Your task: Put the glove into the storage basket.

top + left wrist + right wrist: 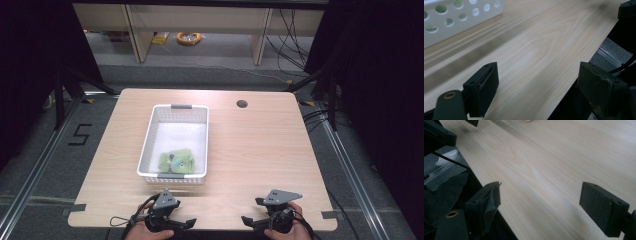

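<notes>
L tongs and R tongs sit at the near edge of the surface, each in a hand, tips pointed toward each other, bare wood betw. them. Both wide open, holding nothing; jaws just above the wood, contact w/ it can't be told. Ahead of L tongs, just beyond: white basket w/ a green cloth in its near end. Nothing stands betw. tongs and basket. Farther, ahead-right of basket: dark round hole in the surface. L gripper view gives the basket's holed wall up close, green seen thru the holes; high view gives the cloth itself.
</notes>
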